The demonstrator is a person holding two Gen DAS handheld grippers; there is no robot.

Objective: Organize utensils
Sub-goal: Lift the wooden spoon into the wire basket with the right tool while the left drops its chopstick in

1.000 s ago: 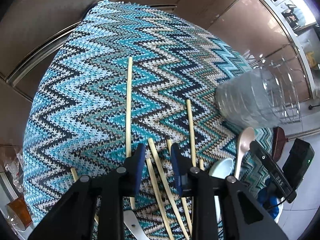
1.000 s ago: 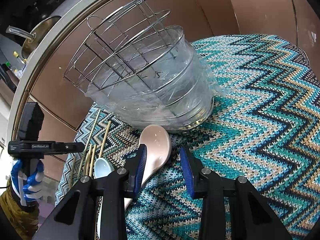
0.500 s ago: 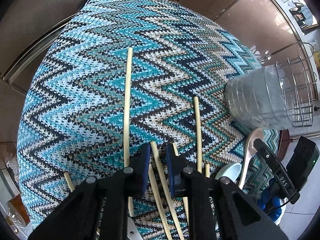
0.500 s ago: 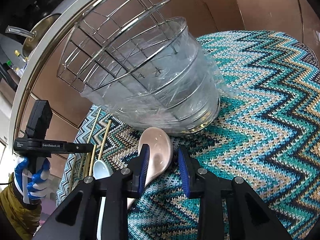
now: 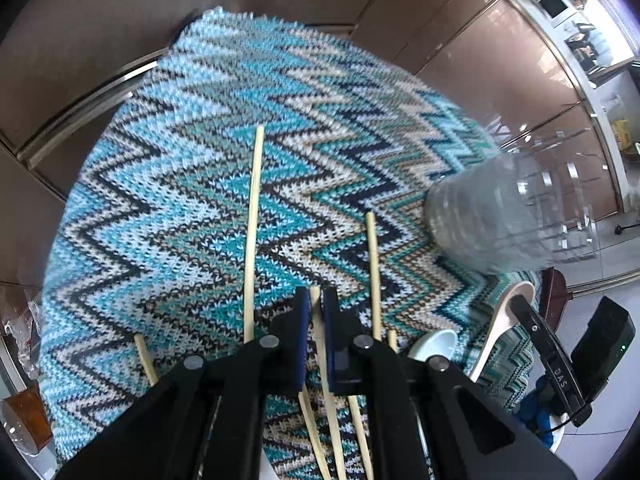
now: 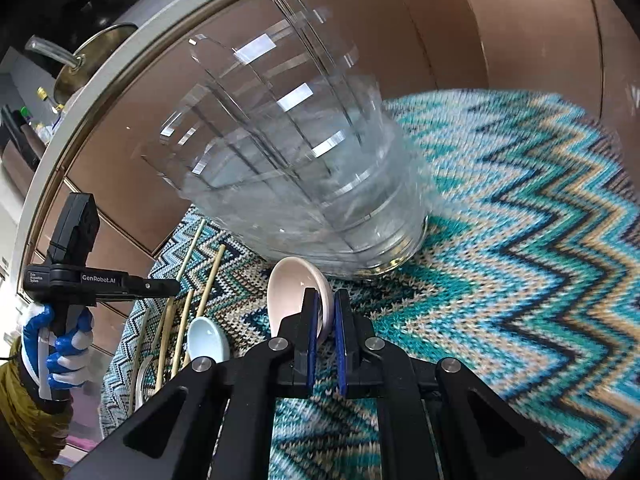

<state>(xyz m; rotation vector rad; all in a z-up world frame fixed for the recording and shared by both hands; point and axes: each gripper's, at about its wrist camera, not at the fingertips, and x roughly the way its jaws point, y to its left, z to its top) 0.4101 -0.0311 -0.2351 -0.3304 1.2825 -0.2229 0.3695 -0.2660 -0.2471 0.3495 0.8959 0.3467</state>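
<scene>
— What is the left gripper [image 5: 315, 312] doing?

— Its blue-padded jaws are drawn in close on a chopstick [image 5: 323, 344]. The pale stick runs straight between the pads and out past their tips, its far end lying on the zigzag mat [image 5: 192, 208].

— And the other chopsticks?

— A long chopstick [image 5: 253, 232] lies just to the left of that gripper, pointing away along the fingers. Another chopstick [image 5: 373, 276] lies just to its right, and a short stub [image 5: 145, 358] pokes out further left. More sticks pass under the gripper, back toward the holder.

— The right gripper [image 6: 325, 320]?

— Narrowed as well, with the edge of a pink spoon [image 6: 294, 294] between its pads. The bowl of the spoon stands out ahead of the fingertips and to their left, tilted up. I can't tell whether it is off the mat.

— Where is the rack?

— The wire rack [image 6: 304, 168], wrapped in clear plastic, stands right ahead of the right gripper, just beyond the spoon. It is badly blurred. From the left gripper it sits ahead and off to the right.

— Anything else nearby?

— A white spoon [image 6: 208, 340] lies on the mat to the left of the right gripper, beside the chopsticks. Further left, a gloved hand [image 6: 60, 344] holds the left gripper's handle.
</scene>
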